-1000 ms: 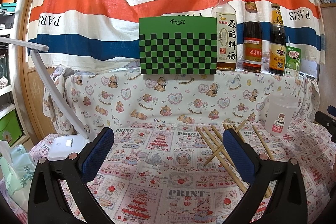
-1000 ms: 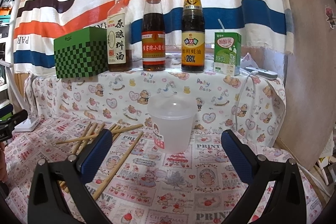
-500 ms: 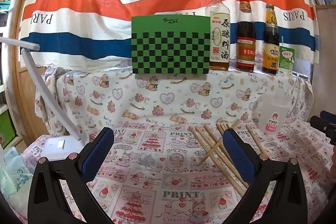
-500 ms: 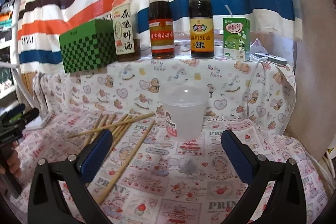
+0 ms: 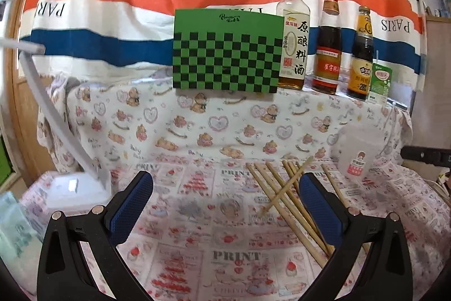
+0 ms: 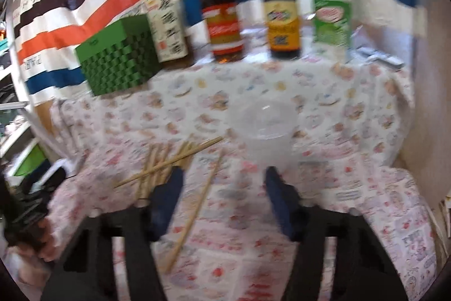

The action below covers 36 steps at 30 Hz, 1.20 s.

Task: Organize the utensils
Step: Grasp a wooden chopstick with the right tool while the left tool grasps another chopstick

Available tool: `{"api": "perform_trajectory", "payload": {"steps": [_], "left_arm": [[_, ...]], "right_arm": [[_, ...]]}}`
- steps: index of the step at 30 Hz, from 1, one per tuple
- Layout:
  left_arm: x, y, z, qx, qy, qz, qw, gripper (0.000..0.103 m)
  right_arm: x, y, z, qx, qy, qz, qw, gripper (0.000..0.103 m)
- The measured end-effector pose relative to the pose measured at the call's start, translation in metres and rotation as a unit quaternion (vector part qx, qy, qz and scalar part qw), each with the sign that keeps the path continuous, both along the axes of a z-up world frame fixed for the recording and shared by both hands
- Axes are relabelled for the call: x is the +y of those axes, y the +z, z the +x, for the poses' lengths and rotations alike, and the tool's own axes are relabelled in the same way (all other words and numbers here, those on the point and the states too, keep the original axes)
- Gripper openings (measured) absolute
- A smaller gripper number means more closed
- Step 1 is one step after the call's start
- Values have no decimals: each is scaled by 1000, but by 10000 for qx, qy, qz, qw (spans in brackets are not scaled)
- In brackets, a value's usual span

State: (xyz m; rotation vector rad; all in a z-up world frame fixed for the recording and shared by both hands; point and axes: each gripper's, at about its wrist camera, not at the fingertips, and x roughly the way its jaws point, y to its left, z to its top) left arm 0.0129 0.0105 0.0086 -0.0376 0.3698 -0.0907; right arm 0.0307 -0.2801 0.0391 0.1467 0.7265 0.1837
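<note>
Several wooden chopsticks [image 5: 284, 196] lie in a loose crossed pile on the printed tablecloth, right of centre in the left wrist view, and left of centre in the right wrist view [image 6: 166, 162]. One chopstick [image 6: 194, 213] lies apart, between the right fingers. A translucent plastic cup [image 5: 358, 151] stands upright right of the pile; it also shows in the right wrist view [image 6: 267, 137]. My left gripper [image 5: 225, 193] is open and empty above the cloth. My right gripper [image 6: 222, 193] is partly closed and empty, just in front of the cup. The right wrist view is blurred.
A green checkered box [image 5: 228, 52], three sauce bottles [image 5: 327, 44] and a green drink carton [image 5: 380, 81] stand on the raised shelf behind. A white lamp base [image 5: 76, 188] sits at the left. A wall [image 6: 422, 103] closes off the right side.
My right gripper has moved forward and tilted down toward the cup and chopsticks, and its fingers have narrowed. My left gripper has drifted slightly; its fingers stay wide open.
</note>
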Motion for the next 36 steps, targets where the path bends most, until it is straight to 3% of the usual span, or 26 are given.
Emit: {"api": "perform_trajectory", "payload": {"steps": [2,5,7,11,13,14,18,25,31,35,36], "left_arm": [[-3,14,7,9,3,-5,10000,103],[-2,40,19,-6,-196,-508,9985,103],[-5,51,24,-101,128,-504,9986,103],[-6,38,28,-233,171,-785,9965,103],[-9,24,37,76,338,-647,9973,100],[-11,19,40,148,397,-553,9976,99],[-16,0,44,376,588,-355,9969,99],[-14,-18,53,548,927,-123,9941,99],[-5,-22,57,662,784,-467,9936,102],[-12,-27,62,816,867,-291,9925,102],[-15,-28,63,865,795,-232,9928,102]], "right_arm": [[8,-4,7,229,167,116,9995,34],[20,-18,14,425,268,205,9985,22],[27,-34,18,668,360,286,9967,19],[42,-67,16,1260,654,134,9898,19],[53,-75,12,1330,673,-215,9886,19],[57,-76,10,1293,661,-341,9888,21],[67,-77,6,1153,557,-676,9895,49],[72,-93,11,1371,480,-945,9849,49],[71,-95,8,1215,291,-1090,9862,40],[74,-93,5,1192,373,-1168,9853,10],[74,-93,4,1183,376,-1191,9851,7]]}}
